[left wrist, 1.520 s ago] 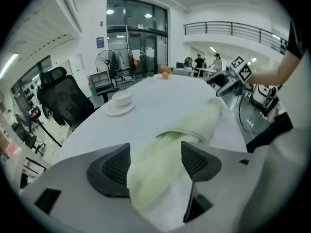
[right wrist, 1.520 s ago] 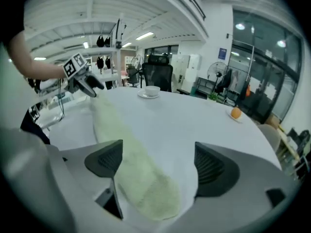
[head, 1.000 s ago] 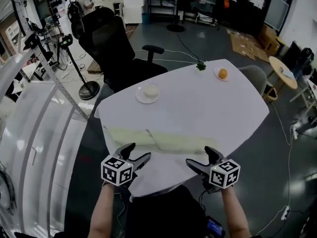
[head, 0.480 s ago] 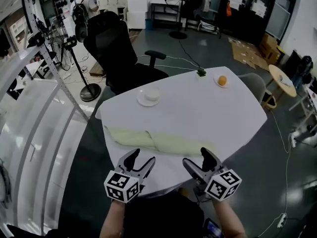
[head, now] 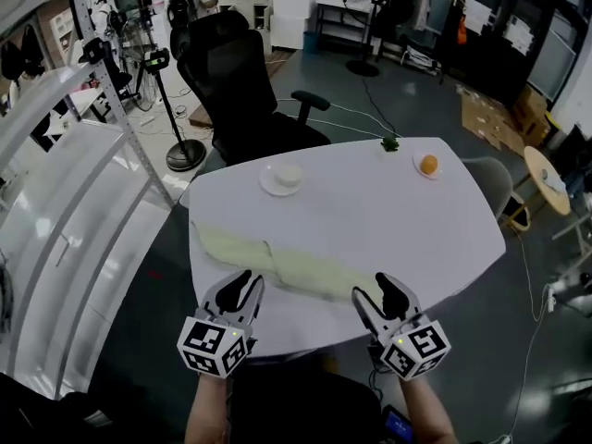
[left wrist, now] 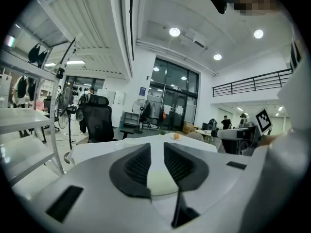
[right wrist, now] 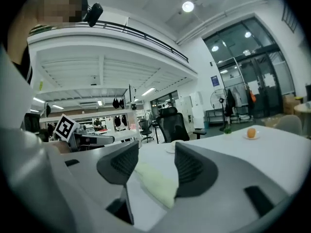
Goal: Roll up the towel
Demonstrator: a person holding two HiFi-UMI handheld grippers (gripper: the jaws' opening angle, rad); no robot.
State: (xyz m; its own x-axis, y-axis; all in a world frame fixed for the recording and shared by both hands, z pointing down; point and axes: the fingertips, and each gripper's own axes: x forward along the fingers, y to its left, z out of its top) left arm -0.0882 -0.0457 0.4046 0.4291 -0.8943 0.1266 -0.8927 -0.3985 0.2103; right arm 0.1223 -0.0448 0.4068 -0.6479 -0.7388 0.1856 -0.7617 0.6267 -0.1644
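A pale green towel (head: 277,262) lies flat as a long strip across the near part of the white table (head: 370,202). My left gripper (head: 245,281) hovers over the table's front edge, just short of the towel's middle. My right gripper (head: 372,287) hovers at the towel's right end. Both point almost level across the table. Both pairs of jaws have just been closing, the left to a narrow gap and the right to a wider one. In the left gripper view (left wrist: 157,152) and the right gripper view (right wrist: 156,152), the towel (left wrist: 159,178) (right wrist: 155,183) shows through the gap, untouched by the pads.
A small plate with a pale bun (head: 279,178) sits at the back left of the table. An orange on a dish (head: 428,164) and a small green item (head: 390,142) sit at the back right. A black office chair (head: 231,81) stands behind the table, a metal rack (head: 74,229) to its left.
Both grippers have risen from the table's front edge and tipped up from pointing down towards level. Both pairs of jaws have narrowed. The towel stays flat on the table.
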